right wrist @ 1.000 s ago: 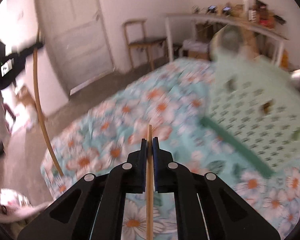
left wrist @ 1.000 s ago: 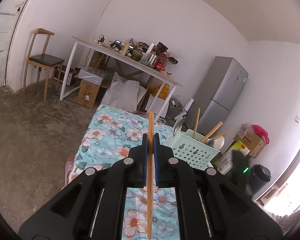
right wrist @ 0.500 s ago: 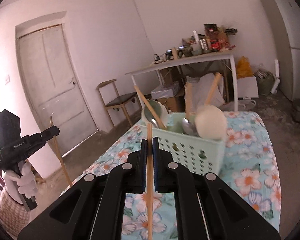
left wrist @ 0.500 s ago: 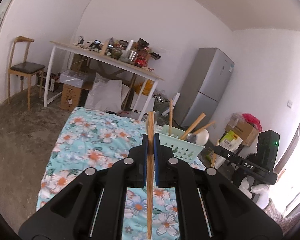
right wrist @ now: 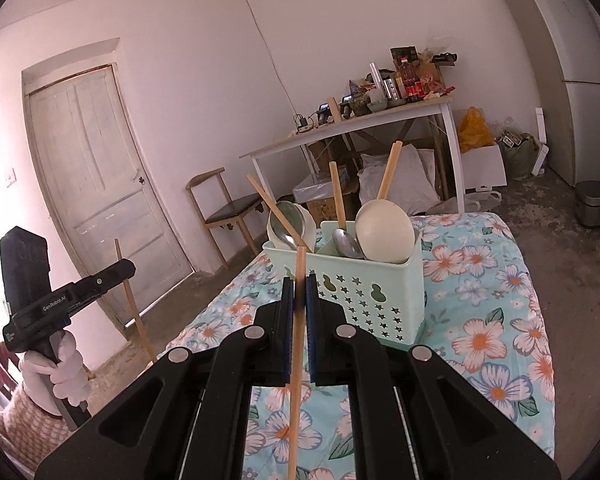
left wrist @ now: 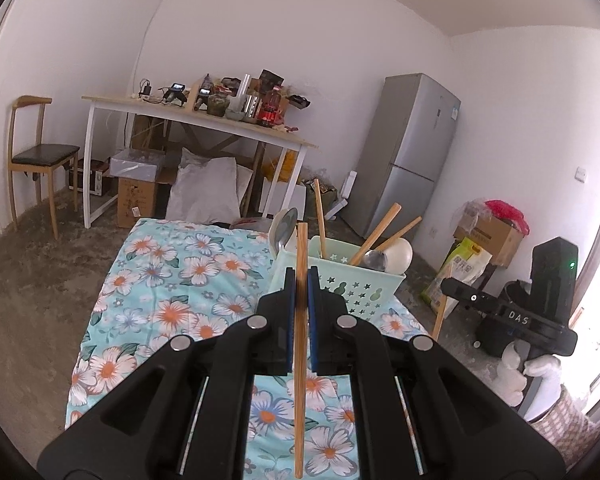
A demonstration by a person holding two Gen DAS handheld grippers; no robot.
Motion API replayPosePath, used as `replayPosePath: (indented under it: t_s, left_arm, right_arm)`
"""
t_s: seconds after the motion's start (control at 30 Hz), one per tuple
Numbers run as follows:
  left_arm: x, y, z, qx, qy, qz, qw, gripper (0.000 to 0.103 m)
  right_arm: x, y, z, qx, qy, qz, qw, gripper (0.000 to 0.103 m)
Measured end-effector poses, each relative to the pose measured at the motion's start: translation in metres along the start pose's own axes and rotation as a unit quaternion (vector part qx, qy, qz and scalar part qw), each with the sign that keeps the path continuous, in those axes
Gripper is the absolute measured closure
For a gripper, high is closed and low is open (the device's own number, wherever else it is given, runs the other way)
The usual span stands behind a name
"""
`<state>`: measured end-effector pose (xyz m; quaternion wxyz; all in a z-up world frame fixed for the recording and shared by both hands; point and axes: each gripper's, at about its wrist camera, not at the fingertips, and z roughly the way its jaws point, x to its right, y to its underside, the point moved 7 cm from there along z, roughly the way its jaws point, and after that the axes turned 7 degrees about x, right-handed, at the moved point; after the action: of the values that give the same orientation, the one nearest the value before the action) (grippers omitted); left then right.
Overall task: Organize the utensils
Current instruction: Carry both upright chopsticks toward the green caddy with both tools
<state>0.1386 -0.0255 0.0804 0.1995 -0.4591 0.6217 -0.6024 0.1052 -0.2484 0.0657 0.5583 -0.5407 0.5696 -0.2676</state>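
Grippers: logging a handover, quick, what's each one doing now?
Left gripper: closed on a chopstick.
Right gripper: closed on another chopstick.

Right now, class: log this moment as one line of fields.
left hand-held gripper: shut on chopstick | right hand-held gripper: shut on chopstick | basket: on floral cloth, holds spoons | stage: chopsticks not yet in basket

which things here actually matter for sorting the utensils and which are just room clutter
Part of the job:
- left gripper, shut on a wooden chopstick
- right gripper, shut on another chopstick
- green utensil basket, holding spoons and wooden-handled utensils

Just lying about:
- chair
- cluttered desk
- fridge
- cardboard box
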Motion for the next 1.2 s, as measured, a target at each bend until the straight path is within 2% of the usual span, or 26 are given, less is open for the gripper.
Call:
replayPosePath:
  t_s: [0.5, 0.87, 1.2]
  left_arm:
    - [0.009, 0.008, 0.007, -0.011, -0.026, 0.056, 0.9980, 0.098]
    - [0.016, 0.012, 0.013, -0.019, -0.035, 0.078, 0.9962, 0.098]
    - [0.028, 0.018, 0.021, -0.026, -0.050, 0.119, 0.9913, 0.098]
  right_arm:
    - [-0.003, 0.000, -0.003, 0.000, 0.002, -0.001, 1.000, 0.097]
    - [0.000, 0.003, -0.005, 0.000, 0.003, 0.003, 1.000, 0.097]
    - [0.002, 0.003, -0.006, 0.000, 0.004, 0.004, 1.000, 0.097]
